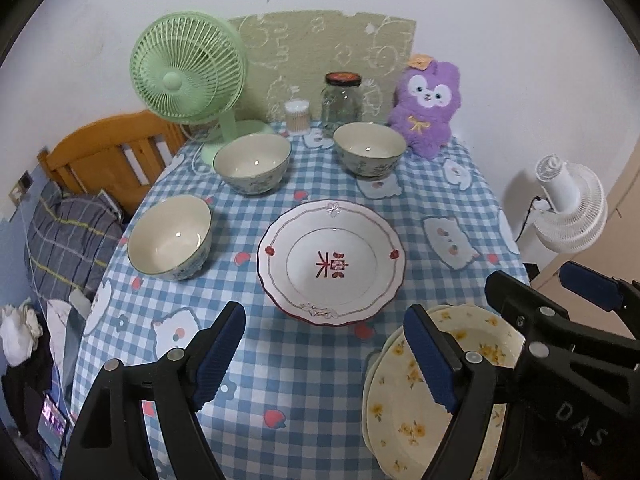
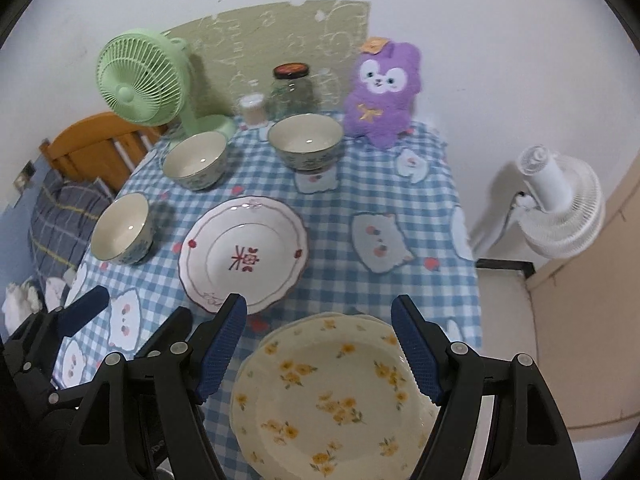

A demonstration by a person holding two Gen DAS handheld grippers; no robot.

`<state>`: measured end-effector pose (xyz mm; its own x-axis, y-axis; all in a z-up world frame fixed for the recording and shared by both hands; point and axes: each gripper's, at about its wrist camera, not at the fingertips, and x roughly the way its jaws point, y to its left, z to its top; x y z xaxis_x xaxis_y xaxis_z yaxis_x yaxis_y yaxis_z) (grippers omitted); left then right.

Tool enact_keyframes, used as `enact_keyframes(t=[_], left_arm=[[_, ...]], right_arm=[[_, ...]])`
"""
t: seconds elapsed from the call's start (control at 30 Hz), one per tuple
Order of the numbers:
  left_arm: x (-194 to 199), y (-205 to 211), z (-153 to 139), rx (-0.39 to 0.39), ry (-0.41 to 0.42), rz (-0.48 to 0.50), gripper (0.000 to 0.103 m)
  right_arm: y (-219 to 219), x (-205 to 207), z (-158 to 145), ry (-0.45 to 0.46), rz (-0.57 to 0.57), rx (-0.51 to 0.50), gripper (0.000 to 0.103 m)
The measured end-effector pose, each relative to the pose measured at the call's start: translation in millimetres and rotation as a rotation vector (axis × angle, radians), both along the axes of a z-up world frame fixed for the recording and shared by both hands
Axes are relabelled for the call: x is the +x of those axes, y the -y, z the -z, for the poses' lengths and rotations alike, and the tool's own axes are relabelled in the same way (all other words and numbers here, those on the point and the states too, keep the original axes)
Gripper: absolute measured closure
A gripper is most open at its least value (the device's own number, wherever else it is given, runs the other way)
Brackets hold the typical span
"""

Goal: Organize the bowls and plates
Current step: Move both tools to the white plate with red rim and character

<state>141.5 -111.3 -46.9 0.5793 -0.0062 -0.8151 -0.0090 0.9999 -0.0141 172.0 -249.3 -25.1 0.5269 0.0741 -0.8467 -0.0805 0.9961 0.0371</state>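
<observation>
Floral plates stacked below spread right gripper; left gripper spread, empty; red-marked plate ahead.

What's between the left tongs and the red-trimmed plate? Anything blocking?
Nothing visible. The left tongs hang open above bare checked tablecloth, and the red-trimmed plate lies just beyond the fingertips with clear cloth between. The stack of yellow-flowered plates sits off to the right, the nearest bowl to the left.
</observation>
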Motion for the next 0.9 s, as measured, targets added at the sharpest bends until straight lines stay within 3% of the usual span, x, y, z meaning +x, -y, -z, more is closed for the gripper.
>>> enact_keyframes(t=[0.33, 0.6, 0.9], left_arm=[[36.0, -17.7, 23.1, -0.004, -0.01, -0.041, 0.02], [71.7, -30.3, 43.8, 0.024, 0.002, 0.012, 0.02], [101.7, -37.9, 73.0, 0.0, -0.031, 0.037, 0.021]], right_arm=[[-20.3, 42.3, 26.8, 0.005, -0.032, 0.018, 0.025], [-31.5, 71.2, 53.0, -0.004, 0.028, 0.046, 0.025], [-36.8, 96.0, 81.7, -0.034, 0.074, 0.037, 0.025]])
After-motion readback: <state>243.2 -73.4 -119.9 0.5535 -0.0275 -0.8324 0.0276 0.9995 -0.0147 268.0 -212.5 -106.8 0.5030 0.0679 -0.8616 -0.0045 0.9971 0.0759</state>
